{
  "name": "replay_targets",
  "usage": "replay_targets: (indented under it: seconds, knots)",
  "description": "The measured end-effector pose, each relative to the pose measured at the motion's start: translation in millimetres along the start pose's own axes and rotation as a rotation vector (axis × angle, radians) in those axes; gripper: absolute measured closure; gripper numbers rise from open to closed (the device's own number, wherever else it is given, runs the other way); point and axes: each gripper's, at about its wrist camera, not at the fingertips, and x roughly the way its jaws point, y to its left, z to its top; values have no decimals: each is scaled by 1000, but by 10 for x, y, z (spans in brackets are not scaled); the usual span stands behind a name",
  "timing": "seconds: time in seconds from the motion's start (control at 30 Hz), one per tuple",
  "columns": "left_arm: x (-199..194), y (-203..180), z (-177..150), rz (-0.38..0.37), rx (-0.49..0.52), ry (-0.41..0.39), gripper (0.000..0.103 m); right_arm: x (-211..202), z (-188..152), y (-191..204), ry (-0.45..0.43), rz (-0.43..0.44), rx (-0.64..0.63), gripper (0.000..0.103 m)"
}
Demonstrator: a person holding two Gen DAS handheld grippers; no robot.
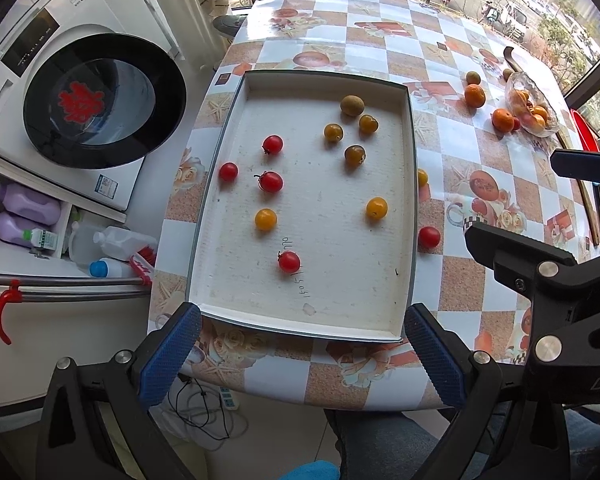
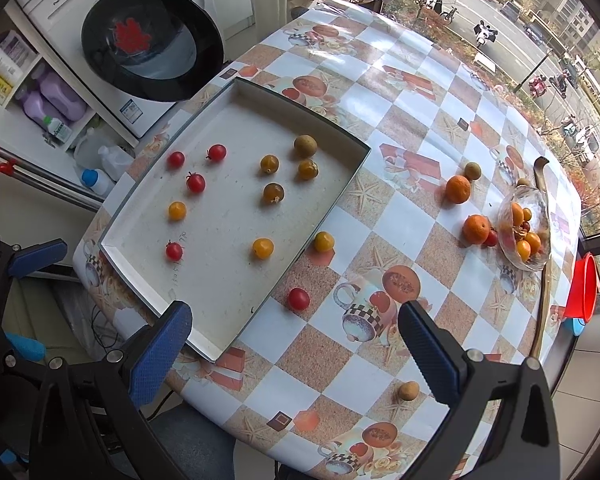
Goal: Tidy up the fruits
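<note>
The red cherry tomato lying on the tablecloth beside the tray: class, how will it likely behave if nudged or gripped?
The red cherry tomato is round on a glossy tablecloth, so it probably rolls when nudged. Its smooth, shiny skin may slip between fingers, and it looks soft enough to bruise.

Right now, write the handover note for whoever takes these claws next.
Left claw: open, empty, hovering at the tray's near edge.
Right claw: open, empty, above the table beside the tray.
Done: four red tomatoes, yellow tomatoes and a longan lie in the tray.
Left: a red tomato and a yellow tomato on the table by the tray, two oranges near the glass bowl, a longan at the near table edge, another beyond the oranges.
</note>
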Motion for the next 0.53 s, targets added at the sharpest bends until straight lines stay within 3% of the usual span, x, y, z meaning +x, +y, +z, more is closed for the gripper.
replay_targets:
  seconds: [0.53]
  knots:
    - [-16, -3, 22, -20, -2, -17, 1, 11, -54, 5, 5, 2, -7, 0]
